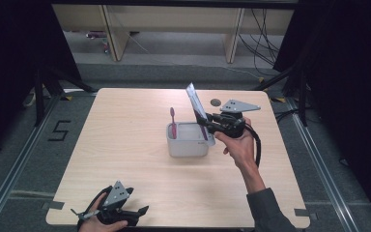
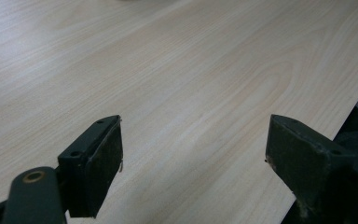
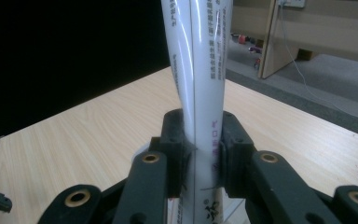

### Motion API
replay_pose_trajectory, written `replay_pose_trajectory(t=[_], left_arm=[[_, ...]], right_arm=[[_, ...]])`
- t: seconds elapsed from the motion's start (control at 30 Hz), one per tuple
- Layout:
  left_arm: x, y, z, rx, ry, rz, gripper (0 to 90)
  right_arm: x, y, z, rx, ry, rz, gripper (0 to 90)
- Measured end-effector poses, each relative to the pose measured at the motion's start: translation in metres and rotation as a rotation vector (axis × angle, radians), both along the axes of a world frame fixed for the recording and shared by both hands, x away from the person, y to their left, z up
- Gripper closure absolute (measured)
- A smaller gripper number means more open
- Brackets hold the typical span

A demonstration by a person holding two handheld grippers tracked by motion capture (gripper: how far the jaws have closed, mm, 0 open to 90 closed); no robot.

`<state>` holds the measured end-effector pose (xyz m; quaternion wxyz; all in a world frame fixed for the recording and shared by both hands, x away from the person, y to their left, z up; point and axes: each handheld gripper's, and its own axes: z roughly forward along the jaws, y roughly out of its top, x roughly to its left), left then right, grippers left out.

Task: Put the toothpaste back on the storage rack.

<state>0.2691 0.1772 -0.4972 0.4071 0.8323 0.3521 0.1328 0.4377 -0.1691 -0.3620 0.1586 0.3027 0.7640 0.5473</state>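
Fingers of our right gripper (image 3: 200,158) clenched on toothpaste tube (image 3: 200,70), tilted over grey holder (image 1: 187,145); our left gripper (image 2: 193,158) released, near-left on desk (image 1: 125,145).

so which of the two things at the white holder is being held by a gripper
The white toothpaste tube, clamped in the right gripper and tilted over the holder. The pink toothbrush stands in the holder untouched.
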Motion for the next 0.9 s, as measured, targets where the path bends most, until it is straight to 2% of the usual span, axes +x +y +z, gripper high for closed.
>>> replay_pose_trajectory(t=[0.07,0.1,0.13,0.2,0.27,0.33,0.37,0.5,0.6,0.67,0.7,0.73,0.77,0.8,0.83,0.87,0.9], left_arm=[[0.000,0.000,0.000,0.000,-0.001,-0.002,18.5],[0.000,-0.002,-0.001,-0.013,-0.001,0.004,18.5],[0.000,-0.001,-0.001,0.003,-0.001,-0.008,18.5],[0.000,-0.001,-0.001,0.002,-0.001,-0.006,18.5],[0.000,-0.001,-0.001,0.002,-0.003,-0.008,18.4],[0.000,-0.002,-0.001,0.001,-0.002,-0.007,18.5],[0.000,-0.002,-0.001,0.000,-0.005,-0.007,18.4],[0.000,-0.001,-0.001,-0.010,-0.006,-0.009,18.4],[0.000,-0.001,-0.001,0.001,-0.002,-0.008,18.5],[0.001,-0.001,-0.001,0.011,-0.009,-0.013,18.5],[0.001,-0.001,-0.001,0.009,-0.011,-0.011,18.5],[0.000,-0.001,-0.001,-0.010,-0.006,-0.009,18.5],[0.000,-0.001,-0.001,-0.010,-0.006,-0.009,18.5],[0.000,-0.001,-0.001,-0.009,-0.005,-0.008,18.5],[0.000,0.000,0.000,0.010,-0.005,-0.007,18.5],[0.000,0.000,0.000,0.012,-0.004,-0.008,18.5],[0.000,0.000,0.000,0.011,-0.004,-0.008,18.5]], right_arm=[[0.001,0.001,0.000,0.003,0.010,-0.001,74.9],[0.003,0.004,0.001,0.017,0.008,0.002,74.9],[0.005,0.005,0.001,0.012,-0.006,0.002,74.9],[0.006,0.008,0.002,0.024,0.004,-0.007,74.9],[0.009,0.009,0.003,0.024,-0.014,-0.007,74.9],[0.011,0.012,0.002,0.033,0.011,-0.015,74.9],[0.014,0.013,0.002,0.032,-0.007,-0.010,74.9],[0.021,0.015,0.000,0.038,0.007,-0.025,74.9],[0.024,0.017,-0.001,0.054,0.017,-0.025,74.9],[0.029,0.018,-0.004,0.061,0.001,-0.036,74.9],[0.028,0.019,-0.004,0.068,0.026,-0.044,74.9],[0.030,0.019,-0.005,0.063,0.000,-0.043,74.9],[0.030,0.019,-0.005,0.063,0.000,-0.043,74.9],[0.033,0.020,-0.007,0.056,-0.002,-0.041,74.9],[0.033,0.022,-0.008,0.065,0.004,-0.039,74.8],[0.033,0.023,-0.008,0.068,0.032,-0.045,74.8],[0.035,0.024,-0.009,0.072,0.012,-0.041,74.9]])
